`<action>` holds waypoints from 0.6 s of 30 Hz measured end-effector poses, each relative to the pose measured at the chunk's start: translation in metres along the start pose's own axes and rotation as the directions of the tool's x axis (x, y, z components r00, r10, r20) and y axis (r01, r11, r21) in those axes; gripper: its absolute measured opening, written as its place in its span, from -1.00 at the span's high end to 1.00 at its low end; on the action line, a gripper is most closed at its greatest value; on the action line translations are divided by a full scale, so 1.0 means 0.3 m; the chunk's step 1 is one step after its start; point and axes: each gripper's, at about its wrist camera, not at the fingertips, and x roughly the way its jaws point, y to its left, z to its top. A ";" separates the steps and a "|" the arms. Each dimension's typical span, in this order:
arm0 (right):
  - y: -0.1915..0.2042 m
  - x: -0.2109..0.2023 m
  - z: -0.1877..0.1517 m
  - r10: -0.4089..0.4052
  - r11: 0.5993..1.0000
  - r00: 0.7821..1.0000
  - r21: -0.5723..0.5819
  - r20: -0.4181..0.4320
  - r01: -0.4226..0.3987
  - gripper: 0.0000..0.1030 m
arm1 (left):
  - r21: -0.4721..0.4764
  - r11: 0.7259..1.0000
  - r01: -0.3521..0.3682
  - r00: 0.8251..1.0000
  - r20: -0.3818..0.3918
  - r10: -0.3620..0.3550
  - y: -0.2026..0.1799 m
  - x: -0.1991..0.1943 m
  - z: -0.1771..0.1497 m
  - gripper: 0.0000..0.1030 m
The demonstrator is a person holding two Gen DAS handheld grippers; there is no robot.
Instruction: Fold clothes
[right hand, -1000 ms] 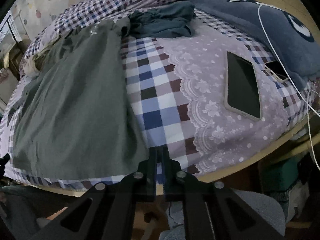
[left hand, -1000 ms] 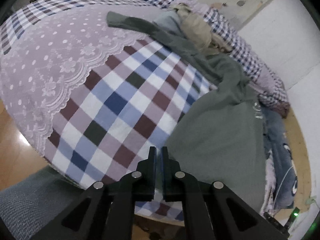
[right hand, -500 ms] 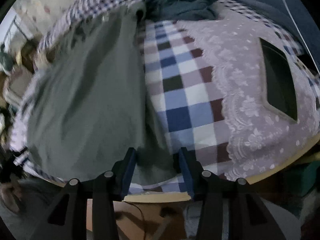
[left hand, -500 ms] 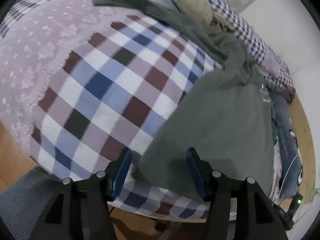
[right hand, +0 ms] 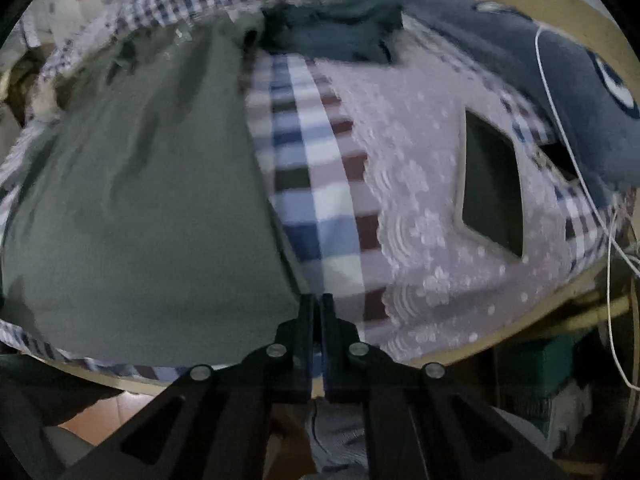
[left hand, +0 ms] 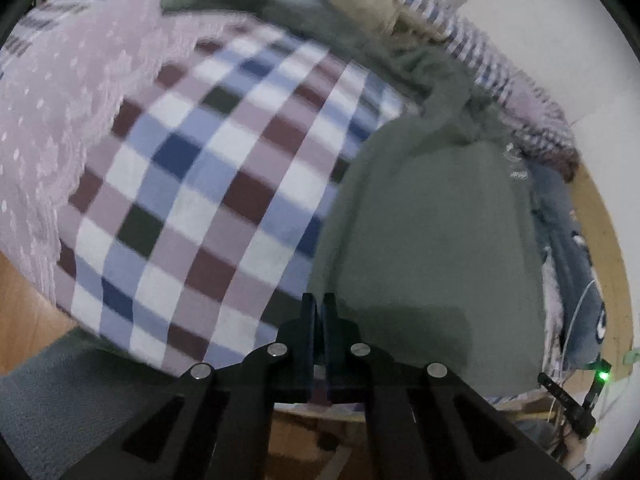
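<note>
A grey-green shirt (left hand: pixel 432 248) lies spread on a checked bed (left hand: pixel 192 184). The left claw (left hand: pixel 319 304) and right claw (right hand: pixel 316 304) each pinch a near corner of its hem.

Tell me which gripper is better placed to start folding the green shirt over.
Neither clearly; slightly the left. Both the left gripper and the right gripper look shut at a bottom corner of the green shirt, and the left sees more open checked bedspread beside it.
</note>
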 end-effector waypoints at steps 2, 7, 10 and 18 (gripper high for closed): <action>-0.003 0.008 0.002 -0.044 0.999 0.999 0.018 -0.008 0.044 0.93 | -0.015 1.000 -0.019 1.000 -0.016 0.019 0.011 0.009 0.003 0.93; -0.040 -0.048 0.000 0.011 0.995 0.998 0.100 0.069 -0.018 0.77 | -0.084 0.996 0.008 1.000 0.008 -0.007 0.052 -0.021 0.008 0.51; -0.033 -0.092 0.011 0.057 0.990 0.985 0.117 0.165 -0.077 0.56 | -0.176 0.977 0.123 0.990 0.093 -0.107 0.108 -0.072 0.026 -0.15; 0.093 -0.136 0.037 0.138 0.989 0.940 0.000 0.311 -0.145 0.17 | -0.368 0.812 0.453 0.865 0.402 -0.300 0.312 -0.197 0.085 -0.61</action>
